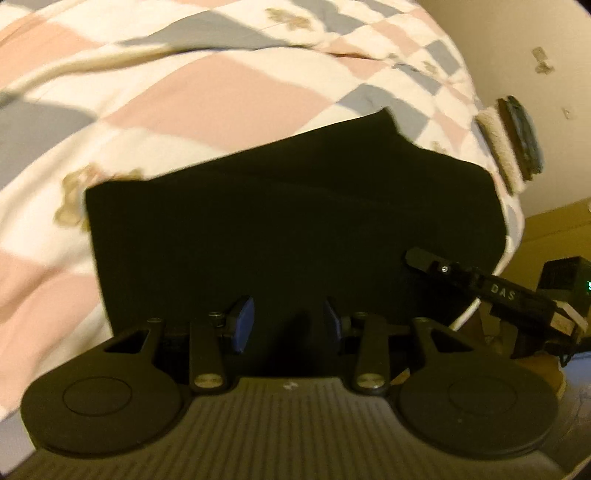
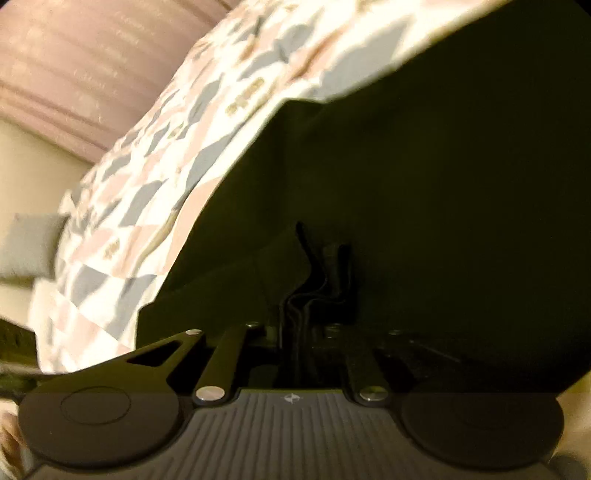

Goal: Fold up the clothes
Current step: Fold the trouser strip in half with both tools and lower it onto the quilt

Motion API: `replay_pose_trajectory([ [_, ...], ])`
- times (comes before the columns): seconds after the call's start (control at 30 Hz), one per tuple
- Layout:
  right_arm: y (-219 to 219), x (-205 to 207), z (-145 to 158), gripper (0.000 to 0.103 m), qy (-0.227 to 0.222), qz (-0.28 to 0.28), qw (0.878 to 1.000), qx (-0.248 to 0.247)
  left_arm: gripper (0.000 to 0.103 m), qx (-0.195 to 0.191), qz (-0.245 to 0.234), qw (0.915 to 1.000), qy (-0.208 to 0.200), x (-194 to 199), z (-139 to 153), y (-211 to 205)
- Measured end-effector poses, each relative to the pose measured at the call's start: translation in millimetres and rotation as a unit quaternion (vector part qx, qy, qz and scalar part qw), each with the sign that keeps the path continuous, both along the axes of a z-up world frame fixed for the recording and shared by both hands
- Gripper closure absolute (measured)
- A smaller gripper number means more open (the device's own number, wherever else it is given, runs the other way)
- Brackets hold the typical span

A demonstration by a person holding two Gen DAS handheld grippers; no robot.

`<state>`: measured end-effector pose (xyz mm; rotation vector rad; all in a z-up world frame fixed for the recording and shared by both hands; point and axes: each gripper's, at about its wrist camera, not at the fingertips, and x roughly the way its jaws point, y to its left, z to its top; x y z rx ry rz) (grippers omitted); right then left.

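Observation:
A black garment lies folded on a bed with a pink, grey and cream checked quilt. My left gripper is open just above the garment's near edge, its blue pads apart with nothing between them. My right gripper reaches onto the garment's right edge in the left wrist view. In the right wrist view the right gripper is shut on a bunched fold of the black garment, whose layers show between the jaws. The garment fills most of that view.
The quilt spreads over the whole bed. A stack of folded items sits at the bed's right edge. A cream wall is behind, a pink curtain and a grey pillow to the side.

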<state>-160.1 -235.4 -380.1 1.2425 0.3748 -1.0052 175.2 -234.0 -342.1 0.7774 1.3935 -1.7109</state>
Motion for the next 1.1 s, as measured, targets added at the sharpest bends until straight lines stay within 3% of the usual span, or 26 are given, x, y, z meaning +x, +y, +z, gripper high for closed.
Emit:
replay_pose_trajectory([
  [0.17, 3.4, -18.1, 47.0, 0.094, 0.075, 0.027, 0.992, -0.095, 0.063, -0.039, -0.054, 0.9975, -0.025, -33.5, 25.7, -17.2],
  [0.4, -27.2, -138.3, 58.1, 0.094, 0.115, -0.016, 0.988, -0.106, 0.06, -0.065, -0.049, 0.9947, -0.063, -116.4, 21.9, -22.2],
  [0.6, -50.7, -215.4, 44.2, 0.094, 0.107, -0.001, 0.989, -0.099, 0.06, -0.058, -0.041, 0.9932, -0.092, -160.3, 10.8, -16.9],
  [0.77, -63.0, -257.4, 37.3, 0.094, 0.088, -0.004, 0.992, -0.093, 0.06, -0.057, -0.024, 0.9927, -0.104, -169.8, 12.2, -20.1],
  [1.1, -75.1, -273.5, 24.1, 0.094, 0.088, 0.003, 0.992, -0.094, 0.06, -0.038, -0.009, 0.9903, -0.133, -181.8, -4.8, -27.4],
])
